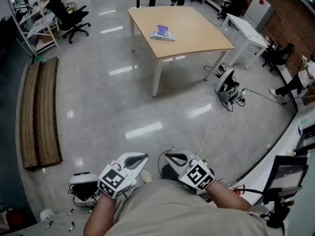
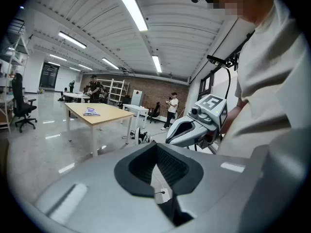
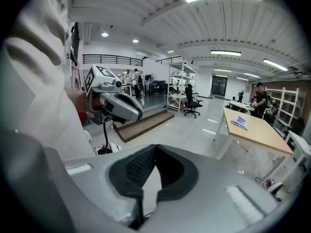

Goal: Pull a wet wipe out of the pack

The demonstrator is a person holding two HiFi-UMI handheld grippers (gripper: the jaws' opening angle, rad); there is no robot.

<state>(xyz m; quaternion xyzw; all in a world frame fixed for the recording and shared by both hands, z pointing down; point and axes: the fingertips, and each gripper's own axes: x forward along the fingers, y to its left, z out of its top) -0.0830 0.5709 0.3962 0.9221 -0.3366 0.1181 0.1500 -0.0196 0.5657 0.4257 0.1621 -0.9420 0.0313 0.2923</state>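
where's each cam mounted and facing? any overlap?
Head view: on the head, facing steeply down at floor; left gripper, right gripper, shirt show.
Left gripper view: on left gripper, along shut jaws; right gripper, shirt show.
Right gripper view: on right gripper, along shut jaws; left gripper, shirt show.
Shared: table with wipe pack in all three.

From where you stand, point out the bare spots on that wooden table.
The wooden table is bare right of the wet wipe pack, out to its right edge, and along the near edge in front of the pack. The floor by its right leg is crowded with cables and a device.
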